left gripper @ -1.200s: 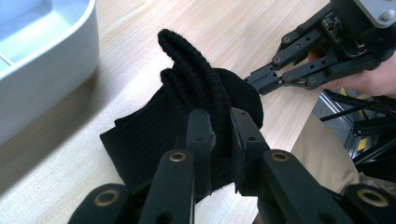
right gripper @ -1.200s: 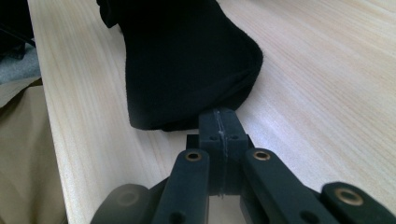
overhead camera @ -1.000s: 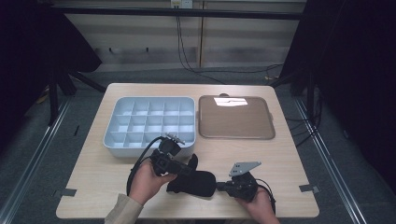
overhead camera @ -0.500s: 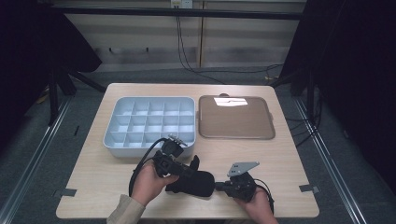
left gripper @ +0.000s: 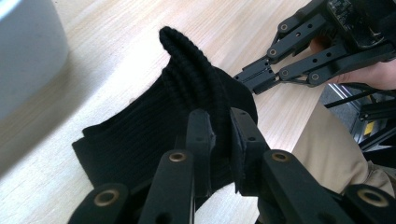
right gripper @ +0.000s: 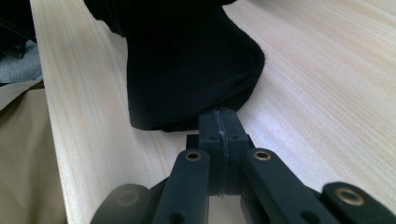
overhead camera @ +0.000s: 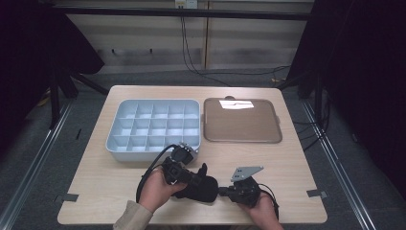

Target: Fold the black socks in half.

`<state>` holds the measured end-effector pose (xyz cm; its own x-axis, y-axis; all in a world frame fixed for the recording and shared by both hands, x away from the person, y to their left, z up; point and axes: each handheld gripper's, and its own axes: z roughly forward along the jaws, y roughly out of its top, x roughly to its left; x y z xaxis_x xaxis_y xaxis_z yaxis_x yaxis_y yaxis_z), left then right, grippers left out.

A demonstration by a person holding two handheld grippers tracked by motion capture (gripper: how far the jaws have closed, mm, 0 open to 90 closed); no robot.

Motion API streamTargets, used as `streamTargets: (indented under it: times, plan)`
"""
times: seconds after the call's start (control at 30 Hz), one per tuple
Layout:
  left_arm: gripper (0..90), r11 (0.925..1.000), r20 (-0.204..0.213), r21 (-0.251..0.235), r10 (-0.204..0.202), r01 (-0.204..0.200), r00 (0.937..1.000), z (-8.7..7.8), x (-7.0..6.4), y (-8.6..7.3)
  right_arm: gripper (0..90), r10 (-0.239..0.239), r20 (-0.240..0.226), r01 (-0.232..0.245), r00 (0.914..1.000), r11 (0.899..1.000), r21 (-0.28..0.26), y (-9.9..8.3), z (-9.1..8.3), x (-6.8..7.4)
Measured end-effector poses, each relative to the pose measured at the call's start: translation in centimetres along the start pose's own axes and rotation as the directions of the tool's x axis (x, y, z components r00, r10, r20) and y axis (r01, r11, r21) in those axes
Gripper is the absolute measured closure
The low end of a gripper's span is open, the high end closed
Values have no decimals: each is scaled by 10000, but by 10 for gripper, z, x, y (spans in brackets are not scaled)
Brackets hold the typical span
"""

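The black knitted sock (overhead camera: 200,186) lies on the counter (overhead camera: 292,163) just in front of the grey compartment tray (overhead camera: 154,127), near the counter's front edge, and both grippers are on it. Compared with a second ago, the left gripper (overhead camera: 184,175) has slid a little nearer the front edge, away from the tray, and the sock looks more bunched, with one ribbed fold now standing up (left gripper: 184,56). In the left gripper view its fingers (left gripper: 201,140) are nearly closed, with ribbed fabric caught between them, so it appears to grip the cuff end. The right gripper (overhead camera: 225,191) has barely shifted; in its own view the fingers (right gripper: 210,130) are pressed fully together right at the sock's smooth rounded end (right gripper: 196,70), though whether any cloth is actually pinched there I cannot tell. Judging from this, the work is at the stage of gathering or folding the sock between two holds; the brown flat tray (overhead camera: 239,120) beside the compartment tray is bare, and no placing has begun.
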<state>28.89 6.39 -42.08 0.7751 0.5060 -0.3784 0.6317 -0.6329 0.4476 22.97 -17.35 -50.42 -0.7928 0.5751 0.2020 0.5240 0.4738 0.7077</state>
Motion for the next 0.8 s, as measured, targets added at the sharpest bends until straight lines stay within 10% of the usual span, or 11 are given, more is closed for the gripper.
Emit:
streamTargets:
  times: [0.8]
  plan:
    - [788,9997,-40,247,-81,82,10000,14,0,-1,896,-10,-74,10,10000,10000,-13,1,1,1]
